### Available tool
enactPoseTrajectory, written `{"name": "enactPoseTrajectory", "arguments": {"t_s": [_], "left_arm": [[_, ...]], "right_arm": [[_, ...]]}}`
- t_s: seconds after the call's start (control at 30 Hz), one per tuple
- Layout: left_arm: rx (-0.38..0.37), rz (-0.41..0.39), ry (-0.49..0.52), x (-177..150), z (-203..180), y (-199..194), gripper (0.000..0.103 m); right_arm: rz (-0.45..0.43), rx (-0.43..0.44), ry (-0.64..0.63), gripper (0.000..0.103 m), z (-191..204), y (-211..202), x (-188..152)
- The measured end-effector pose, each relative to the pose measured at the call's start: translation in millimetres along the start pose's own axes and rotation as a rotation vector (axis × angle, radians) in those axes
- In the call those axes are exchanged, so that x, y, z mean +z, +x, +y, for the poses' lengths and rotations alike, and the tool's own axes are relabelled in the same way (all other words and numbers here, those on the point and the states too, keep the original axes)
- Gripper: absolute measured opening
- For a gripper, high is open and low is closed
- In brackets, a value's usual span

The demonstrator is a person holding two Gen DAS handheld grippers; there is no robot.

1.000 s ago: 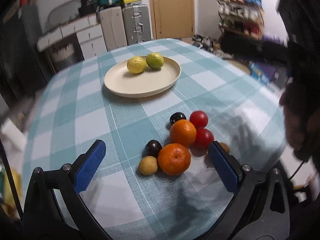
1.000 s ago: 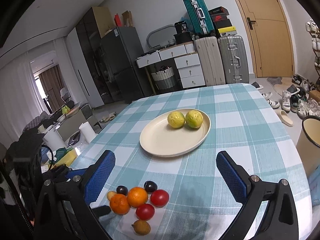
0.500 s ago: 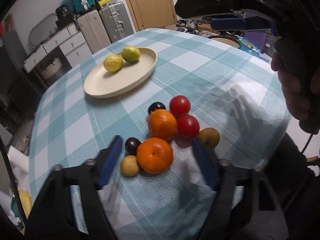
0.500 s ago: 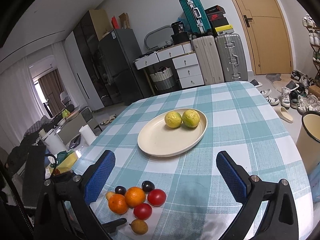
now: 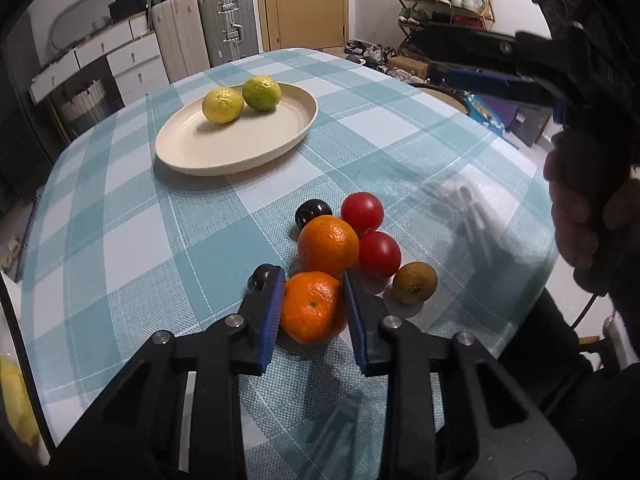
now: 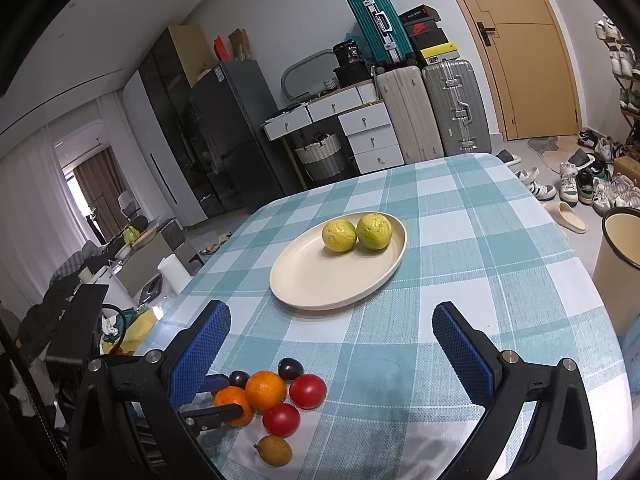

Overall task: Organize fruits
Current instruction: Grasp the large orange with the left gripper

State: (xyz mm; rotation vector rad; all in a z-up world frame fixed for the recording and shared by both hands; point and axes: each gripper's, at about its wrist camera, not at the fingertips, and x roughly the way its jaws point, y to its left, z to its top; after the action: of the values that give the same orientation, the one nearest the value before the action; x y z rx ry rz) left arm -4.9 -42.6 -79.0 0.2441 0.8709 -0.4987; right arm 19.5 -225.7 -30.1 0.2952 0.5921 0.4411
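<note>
- Your left gripper (image 5: 313, 307), jaws just closing, clamps the near orange (image 5: 312, 307), well short of the plate (image 5: 192, 152).
- Two citrus (image 5: 223, 105) plated; the rest wait. Your right gripper (image 6: 332, 338) hangs open.

"36" on black box (image 6: 352, 53)

1. My worktop (image 6: 472, 240) wears a teal-and-white checked cloth.
2. Behind it I see pale walls, a white drawer unit (image 6: 360, 132) and a woven basket (image 6: 320, 156).
3. Two upright suitcases (image 6: 436, 112) stand beside a tan door (image 6: 532, 60); a teal suitcase (image 6: 378, 26) sits on top.
4. A dark fridge (image 6: 228, 132) stands left; shoes (image 6: 580, 184) litter the grey floor.
</note>
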Motion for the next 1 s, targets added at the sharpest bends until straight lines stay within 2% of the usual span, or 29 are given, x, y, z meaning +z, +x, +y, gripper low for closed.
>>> {"name": "enactPoseTrajectory", "arguments": {"t_s": [0.17,0.33,0.47,0.57,0.77,1.0], "left_arm": [[-0.024,0.0,-0.03,0.1,4.5,-0.7,0.026],[-0.042,-0.011,-0.054,1.4,8.3,-4.5,0.016],[-0.035,-0.017,-0.058,0.3,8.2,-5.5,0.016],[-0.035,-0.013,-0.077,0.3,10.2,-6.1,0.017],[-0.048,0.02,-0.063,0.7,7.6,-4.4,0.031],[-0.054,0.034,-0.071,0.2,6.8,0.8,0.033]], "right_arm": [[-0.001,-0.004,0.009,0.103,-3.0,0.4,-1.3],[0.005,-0.003,0.02,0.103,-4.5,0.9,-2.5],[0.015,0.001,0.017,0.103,-3.8,3.3,-3.7],[0.017,0.005,0.016,0.103,-2.9,4.0,-4.2],[0.025,0.014,0.014,0.103,-1.7,5.3,-6.3],[0.027,0.018,0.016,0.103,-1.5,5.8,-7.2]]}}
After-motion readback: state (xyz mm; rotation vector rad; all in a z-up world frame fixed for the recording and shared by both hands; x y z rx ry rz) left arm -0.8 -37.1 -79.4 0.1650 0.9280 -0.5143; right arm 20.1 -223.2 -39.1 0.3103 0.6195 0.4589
